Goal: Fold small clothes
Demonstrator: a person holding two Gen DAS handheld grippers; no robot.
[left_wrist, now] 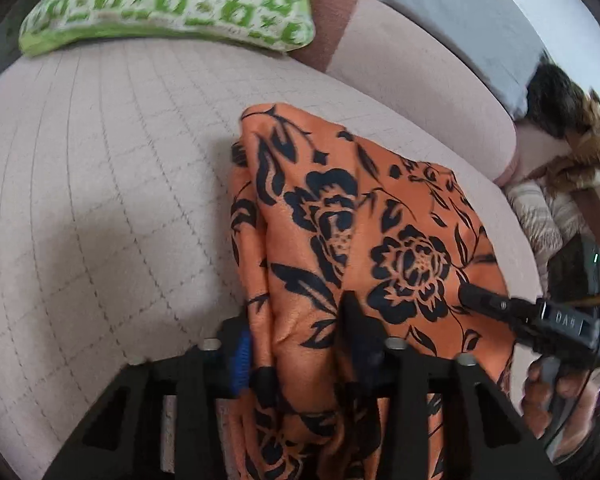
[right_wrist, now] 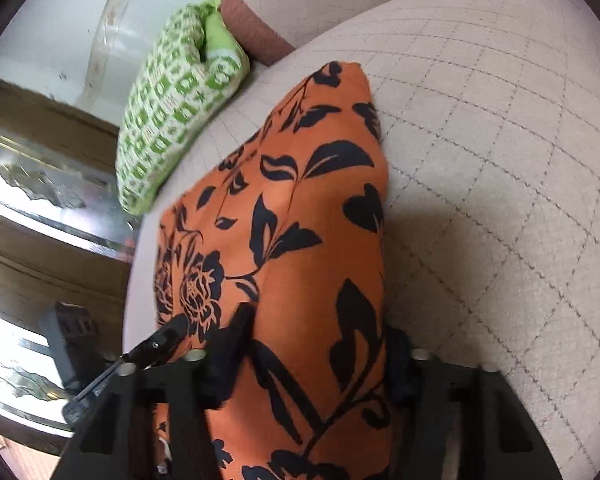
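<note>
Nearest to my left wrist camera, I am seeing the left gripper (left_wrist: 300, 344) with both fingers pressing into a bunched fold of the orange floral garment (left_wrist: 364, 216); it is clamping the cloth, which is running between the blue-padded finger and the dark one. The fabric is draping back under the camera and spreading forward onto the quilted sofa seat (left_wrist: 100, 184).

Just to the right in the same view, I am catching the right gripper (left_wrist: 484, 300) reaching in from the edge, its tip touching the garment's right side, with a bare hand (left_wrist: 548, 392) wrapping the handle below it.

From the right wrist camera, the right gripper (right_wrist: 316, 344) is pinching the garment (right_wrist: 300, 208) too; cloth is filling the gap between its fingers and bulging upward in a raised ridge. The left gripper (right_wrist: 164, 340) is showing at lower left, its tip against the cloth's left edge.

Farther out, a green patterned cushion (left_wrist: 172, 4) is lying at the seat's back edge, near a brown bolster (left_wrist: 328, 28). Beyond that, grey bedding (left_wrist: 468, 12) and a dark furry shape (left_wrist: 564, 120), too blurred for me to identify, are sitting at the far right.
</note>
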